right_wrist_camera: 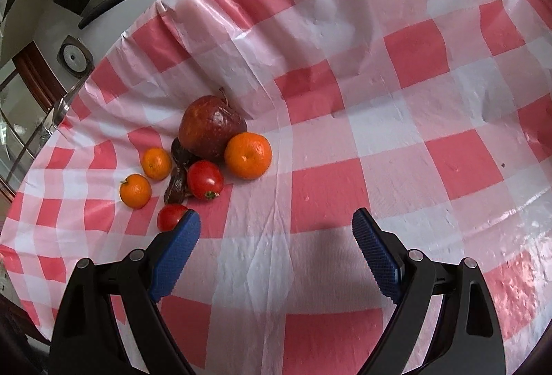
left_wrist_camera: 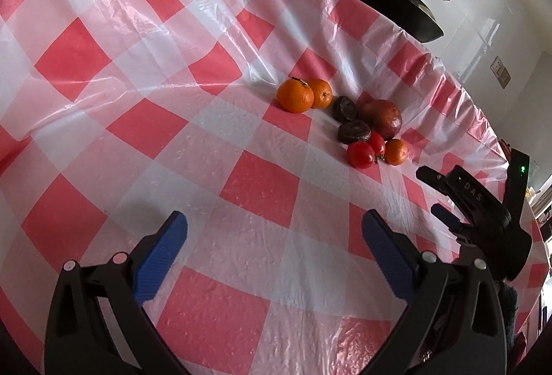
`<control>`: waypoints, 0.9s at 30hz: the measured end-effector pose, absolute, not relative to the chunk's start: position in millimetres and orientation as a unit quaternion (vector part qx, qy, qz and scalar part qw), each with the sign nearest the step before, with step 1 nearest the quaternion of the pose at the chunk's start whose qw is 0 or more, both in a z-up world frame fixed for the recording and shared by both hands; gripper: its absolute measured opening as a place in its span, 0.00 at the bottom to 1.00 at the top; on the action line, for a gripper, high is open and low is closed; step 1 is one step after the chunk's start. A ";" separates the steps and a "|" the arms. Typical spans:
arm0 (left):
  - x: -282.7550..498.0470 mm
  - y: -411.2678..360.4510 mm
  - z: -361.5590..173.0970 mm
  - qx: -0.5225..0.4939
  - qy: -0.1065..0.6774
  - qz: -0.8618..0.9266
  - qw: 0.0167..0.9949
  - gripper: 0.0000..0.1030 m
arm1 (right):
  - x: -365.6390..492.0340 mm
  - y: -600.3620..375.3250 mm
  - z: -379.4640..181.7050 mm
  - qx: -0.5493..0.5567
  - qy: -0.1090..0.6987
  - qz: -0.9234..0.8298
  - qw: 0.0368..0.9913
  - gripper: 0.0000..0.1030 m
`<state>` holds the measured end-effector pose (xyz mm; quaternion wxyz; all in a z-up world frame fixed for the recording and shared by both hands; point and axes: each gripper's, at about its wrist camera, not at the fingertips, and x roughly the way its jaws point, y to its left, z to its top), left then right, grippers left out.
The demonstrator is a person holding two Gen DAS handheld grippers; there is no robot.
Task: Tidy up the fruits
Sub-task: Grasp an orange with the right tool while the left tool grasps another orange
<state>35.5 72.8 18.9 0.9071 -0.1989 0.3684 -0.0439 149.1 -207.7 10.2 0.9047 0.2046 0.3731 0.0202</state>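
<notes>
Both tongs hang over the table with their blue pads spread wide and nothing between them. The left tongs [left_wrist_camera: 274, 230] sit above bare cloth, well short of the fruit. The right tongs [right_wrist_camera: 276, 224] are closer in: their left pad [right_wrist_camera: 179, 247] is just beside one small tomato [right_wrist_camera: 170, 217], though I cannot tell whether it touches. From the left camera the right tongs [left_wrist_camera: 438, 193] show at the edge, black with a green light on the body.

The table is covered by a thin plastic cloth [right_wrist_camera: 379, 98] in red and white checks, creased and shiny, with its far edge crumpled up against the wall.

All the fruit lies loose on the cloth in one small cluster. A dark red apple [right_wrist_camera: 210, 128] with its stem up is in the middle. A large orange [right_wrist_camera: 248, 155] touches it on one side, a second tomato [right_wrist_camera: 205, 180] lies just in front, and two dark, wrinkled brown fruits [left_wrist_camera: 353, 131] are tucked against the apple. Two smaller oranges [right_wrist_camera: 135, 190] lie side by side a little apart from the rest.

Beyond the cloth there is a white counter with a black pan [left_wrist_camera: 400, 2] on it, a wall socket [left_wrist_camera: 500, 71], and dark wooden window frames [right_wrist_camera: 31, 78] at the side.
</notes>
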 end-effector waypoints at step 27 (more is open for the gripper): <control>38.5 66.3 16.8 -0.190 0.387 -0.076 0.899 0.98 | 231.6 -193.1 1.3 0.193 0.408 0.068 0.890 0.38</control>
